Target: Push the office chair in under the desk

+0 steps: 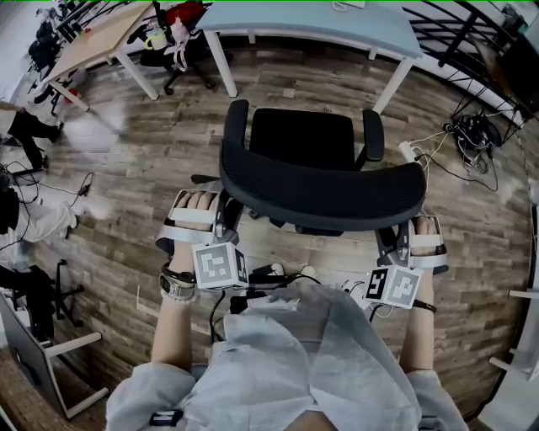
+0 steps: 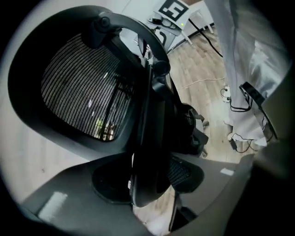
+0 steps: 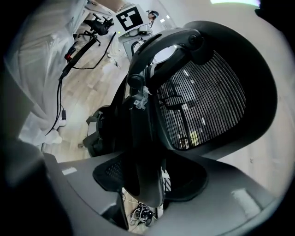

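1. Head view: the office chair (image 1: 303, 139) stands on the wood floor (image 1: 126, 168) with its seat facing the desk (image 1: 312, 21). It is near the desk but not yet under it. The left gripper (image 1: 226, 220) sits at one end of the backrest (image 1: 320, 198) and the right gripper (image 1: 394, 244) at the other, so the person is squared up behind it. Judging by its build, the chair is bulky but should roll easily. It probably swivels too, so uneven pressure would likely turn it rather than drive it straight.

2. Left gripper view: the left gripper (image 2: 147, 184) has its jaws spread wide and straddling the dark backrest rim (image 2: 147, 138). Floor shows in the gap beside the rim, so nothing is clamped. The mesh (image 2: 83, 92) looks soft and springy, a poor place to press. The stiff rim is the better contact.

3. Right gripper view: it is the mirror image. The right gripper (image 3: 147, 184) is also spread wide around the rim (image 3: 138, 138), without pinching it. The mesh panel (image 3: 203, 101) stands just beside the rim. A low, even shove on both rim ends looks like the safest push.
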The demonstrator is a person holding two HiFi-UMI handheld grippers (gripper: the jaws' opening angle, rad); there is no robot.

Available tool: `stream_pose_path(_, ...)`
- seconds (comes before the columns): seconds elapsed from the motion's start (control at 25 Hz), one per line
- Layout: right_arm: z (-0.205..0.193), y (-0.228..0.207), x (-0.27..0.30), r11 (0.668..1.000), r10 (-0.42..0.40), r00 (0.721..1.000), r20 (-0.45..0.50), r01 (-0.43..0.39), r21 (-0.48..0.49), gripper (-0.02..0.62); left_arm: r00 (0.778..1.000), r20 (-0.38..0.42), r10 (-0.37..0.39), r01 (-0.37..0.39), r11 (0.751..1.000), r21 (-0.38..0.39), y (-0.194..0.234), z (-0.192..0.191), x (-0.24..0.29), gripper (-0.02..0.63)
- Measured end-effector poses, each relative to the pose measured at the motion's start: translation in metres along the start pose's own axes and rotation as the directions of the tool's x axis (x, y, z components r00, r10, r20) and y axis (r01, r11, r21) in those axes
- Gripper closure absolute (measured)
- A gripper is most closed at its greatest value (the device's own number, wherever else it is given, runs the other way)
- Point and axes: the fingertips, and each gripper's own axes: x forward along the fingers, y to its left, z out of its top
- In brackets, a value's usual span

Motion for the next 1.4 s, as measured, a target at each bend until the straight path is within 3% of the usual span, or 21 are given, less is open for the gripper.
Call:
stream_pose_path(0.32,-0.002,-0.001,0.003,0.998,-0.057,0.998,-0.021,0.057,0.004,0.383,1.000,0.014,0.028,-0.028,1.000,0.011,0.005,0.000,0.002,0.414)
stream_pose_path(1.4,0.001,-0.016,0.041,0.995,-0.084,0.995,-0.062,0.087,0.052,0.405,0.994,0.088,0.060,-0.062,0.998,0.025,0.032,-0.009,0.044,0.413)
